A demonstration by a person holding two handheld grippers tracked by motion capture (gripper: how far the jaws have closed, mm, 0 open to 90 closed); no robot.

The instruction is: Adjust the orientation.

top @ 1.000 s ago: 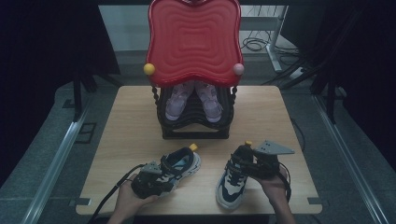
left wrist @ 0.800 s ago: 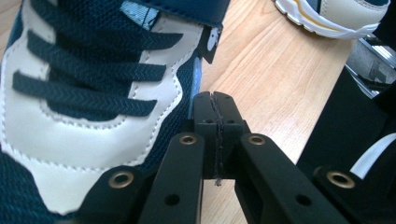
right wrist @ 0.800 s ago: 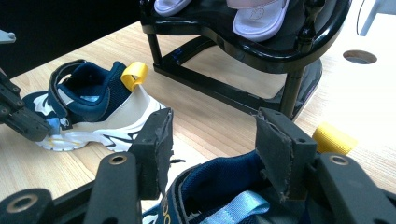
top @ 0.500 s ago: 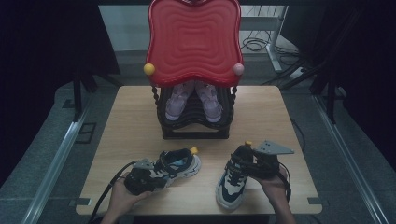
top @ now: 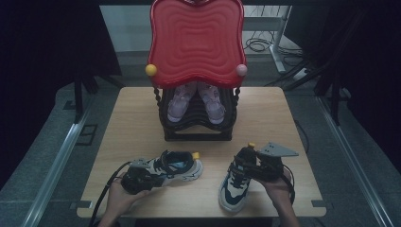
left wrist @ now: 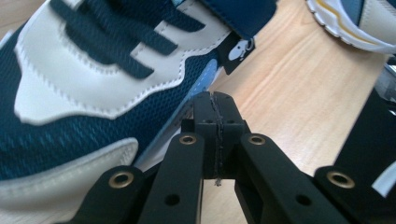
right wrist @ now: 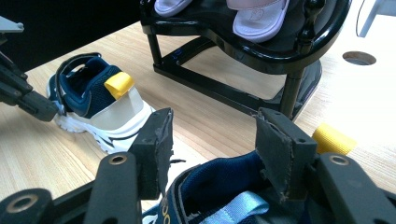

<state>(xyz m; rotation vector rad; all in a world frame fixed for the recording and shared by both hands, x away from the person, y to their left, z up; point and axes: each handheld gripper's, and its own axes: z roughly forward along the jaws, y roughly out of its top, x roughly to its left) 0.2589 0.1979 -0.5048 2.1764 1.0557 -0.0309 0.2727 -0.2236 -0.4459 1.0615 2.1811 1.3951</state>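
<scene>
On the table (top: 137, 118), 2 sneakers are laid out towards 6 o'clock, apparently so they can be handled 1 per hand. The left sneaker (top: 177, 168) lies at about 7 o'clock with its heel towards 3 o'clock. The right sneaker (top: 234, 187) lies at about 5 o'clock with its heel towards 12 o'clock.

The left gripper (left wrist: 215, 112) is seen pinched fully together, with nothing but a stray thread between the pads. Its tip is set just beside the sneaker's blue mesh side, probably to nudge or steady the shoe rather than to lift it.

The right gripper (right wrist: 212, 140) is held wide, its jaws straddling the heel collar of the right sneaker. Whether the pads press on it cannot be told. The heel is judged a sensible place to take, being stiff and easy to reach.

At 12 o'clock a black rack (top: 196, 130) is stood under a red panel (top: 196, 42). 2 pink sandals (top: 179, 101) are kept side by side on it, which suggests it as the sneakers' destination.

Counted: 2 sneakers, 2 sandals, 1 rack, 2 grippers.
</scene>
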